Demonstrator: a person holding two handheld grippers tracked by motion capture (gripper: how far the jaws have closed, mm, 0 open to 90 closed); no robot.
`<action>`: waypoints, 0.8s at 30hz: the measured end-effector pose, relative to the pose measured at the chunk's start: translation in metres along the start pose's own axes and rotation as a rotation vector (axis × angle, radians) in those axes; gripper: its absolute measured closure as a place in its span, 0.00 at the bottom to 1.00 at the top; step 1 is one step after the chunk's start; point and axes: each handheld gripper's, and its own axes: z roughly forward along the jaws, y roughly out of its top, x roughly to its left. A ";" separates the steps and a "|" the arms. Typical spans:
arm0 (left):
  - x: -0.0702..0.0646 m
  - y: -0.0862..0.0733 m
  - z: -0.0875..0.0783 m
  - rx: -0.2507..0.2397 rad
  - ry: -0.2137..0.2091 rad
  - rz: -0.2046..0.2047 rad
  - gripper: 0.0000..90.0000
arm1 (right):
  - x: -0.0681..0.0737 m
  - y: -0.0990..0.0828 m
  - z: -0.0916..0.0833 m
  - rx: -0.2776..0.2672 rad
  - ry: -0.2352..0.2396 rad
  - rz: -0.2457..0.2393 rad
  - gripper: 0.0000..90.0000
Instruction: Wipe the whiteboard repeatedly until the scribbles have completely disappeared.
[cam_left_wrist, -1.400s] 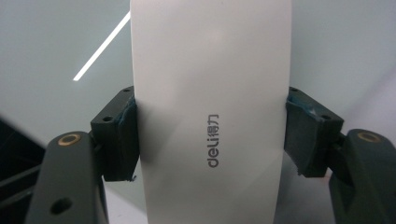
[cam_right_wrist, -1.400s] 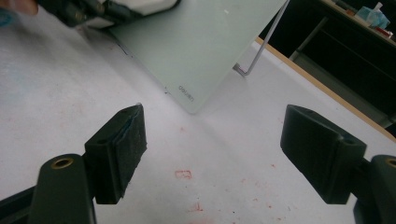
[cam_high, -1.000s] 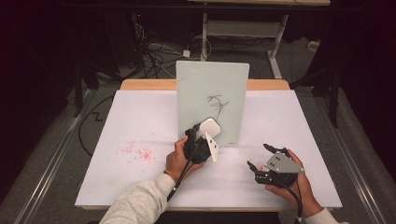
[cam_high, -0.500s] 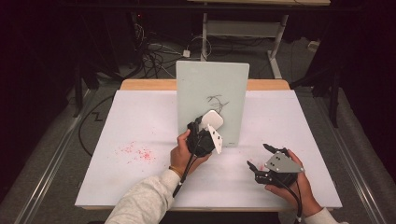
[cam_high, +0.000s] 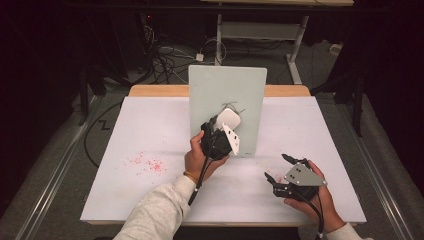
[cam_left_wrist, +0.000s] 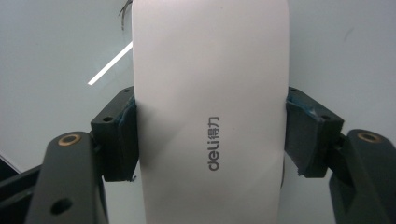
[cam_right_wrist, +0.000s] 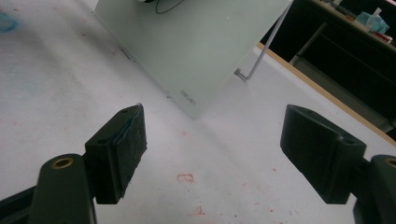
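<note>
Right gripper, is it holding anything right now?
No, the right gripper has its jaws spread wide apart with nothing between them but bare table.

Clamped between my left jaws, the white eraser (cam_left_wrist: 210, 112) carries grey print along its length — "deli" with two Chinese characters after it. In my right gripper view the glass board (cam_right_wrist: 196, 42) has a small pale mark at its lower corner — probably the same "deli", too faint to be sure.
</note>
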 end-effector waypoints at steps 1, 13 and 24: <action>-0.002 -0.001 0.000 0.001 0.000 0.001 0.32 | 0.000 0.000 0.000 0.002 0.002 0.000 0.26; -0.026 -0.041 -0.004 0.087 -0.044 0.158 0.32 | 0.000 -0.001 0.002 0.016 0.006 0.008 0.26; -0.027 -0.047 -0.003 0.081 -0.014 0.176 0.32 | 0.003 -0.002 0.004 0.029 0.017 0.001 0.26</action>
